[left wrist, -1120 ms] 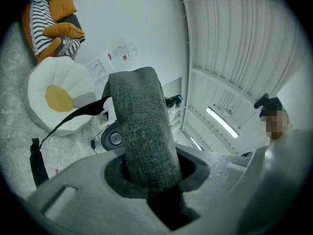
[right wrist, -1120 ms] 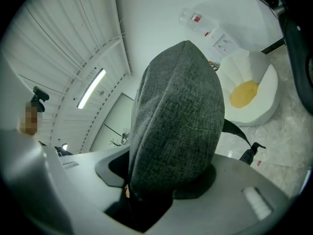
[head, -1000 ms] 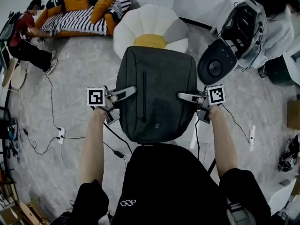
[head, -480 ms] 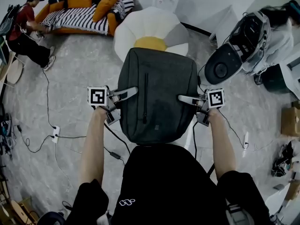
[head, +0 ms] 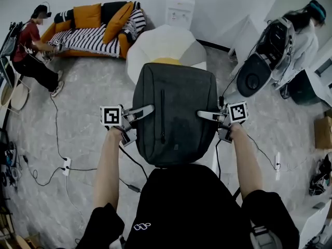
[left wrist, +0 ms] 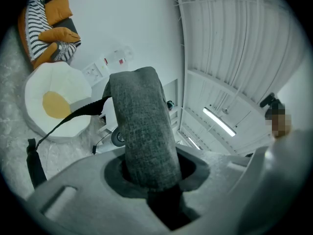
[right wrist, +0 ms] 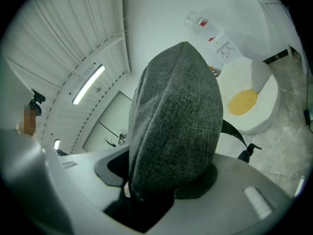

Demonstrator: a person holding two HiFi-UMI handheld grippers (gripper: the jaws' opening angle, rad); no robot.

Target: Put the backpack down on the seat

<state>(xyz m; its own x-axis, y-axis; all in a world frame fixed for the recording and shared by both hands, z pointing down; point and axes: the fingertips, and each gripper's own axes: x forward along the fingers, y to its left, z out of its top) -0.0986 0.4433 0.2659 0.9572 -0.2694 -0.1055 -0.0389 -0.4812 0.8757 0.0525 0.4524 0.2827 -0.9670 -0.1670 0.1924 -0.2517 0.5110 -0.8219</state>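
A dark grey backpack (head: 174, 113) hangs in the air in front of me, held from both sides. My left gripper (head: 147, 110) is shut on its left edge, and the grey fabric (left wrist: 144, 131) fills the space between the jaws. My right gripper (head: 203, 115) is shut on its right edge, with cloth (right wrist: 176, 126) packed between its jaws too. The seat (head: 163, 43), a white egg-shaped cushion with a yellow middle, stands on the floor just beyond the backpack and is partly hidden by it. It also shows in the gripper views as the seat (left wrist: 58, 104) and the seat (right wrist: 247, 102).
A striped sofa (head: 93, 27) with orange cushions stands at the back left, with a person (head: 31, 45) sitting by it. Another person (head: 306, 30) and black equipment (head: 264, 56) are at the right. Cables (head: 62, 154) run over the floor at the left. A white box (head: 180, 9) stands at the wall.
The backpack now covers more of the seat's yellow middle than before, and the seat lies closer. Both grippers keep their hold on the backpack's sides.
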